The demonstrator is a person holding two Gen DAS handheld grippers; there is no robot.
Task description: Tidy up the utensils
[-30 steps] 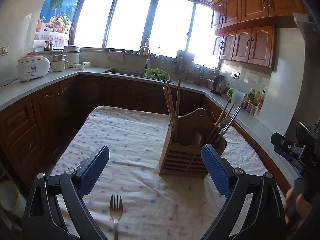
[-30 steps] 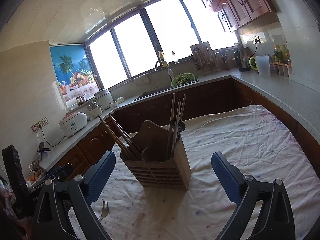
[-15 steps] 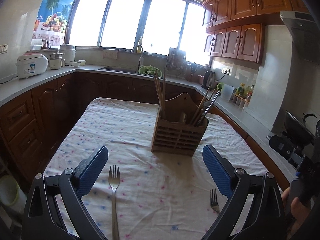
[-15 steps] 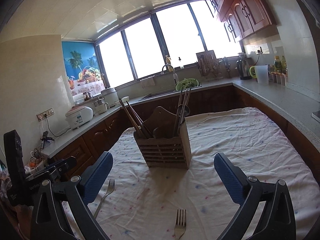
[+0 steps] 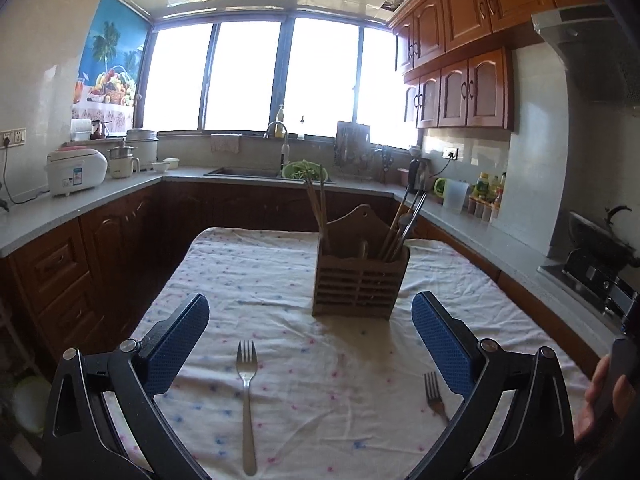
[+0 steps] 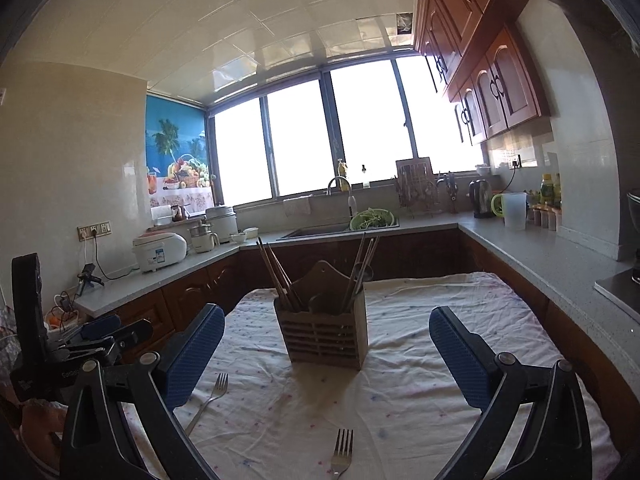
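Hovering low over the tablecloth (image 5: 280, 276), my left gripper (image 5: 310, 340) has its jaws still spreading, with nothing pressed between the blue pads (image 5: 176, 344); my right gripper (image 6: 326, 354) stands released and empty too.

Nearest me, at 6 o'clock in the left wrist view, lies the near fork (image 5: 247, 392), flat, tines pointing toward 12 o'clock, inside the span of my left jaws. At 4 o'clock the second fork (image 5: 434, 394) lies just inside my right-hand pad; in the right wrist view it sits at 6 o'clock (image 6: 343, 454).

Farther off at 12 o'clock stands the wooden utensil holder (image 5: 360, 284), upright, with chopsticks (image 5: 316, 212) leaning in its left compartment and more utensils in its right.

To do this well, I judge each claw should centre on a fork's handle, descend until the pads reach the cloth, and close across the narrow shank, since flat metal may slip or snag fabric.
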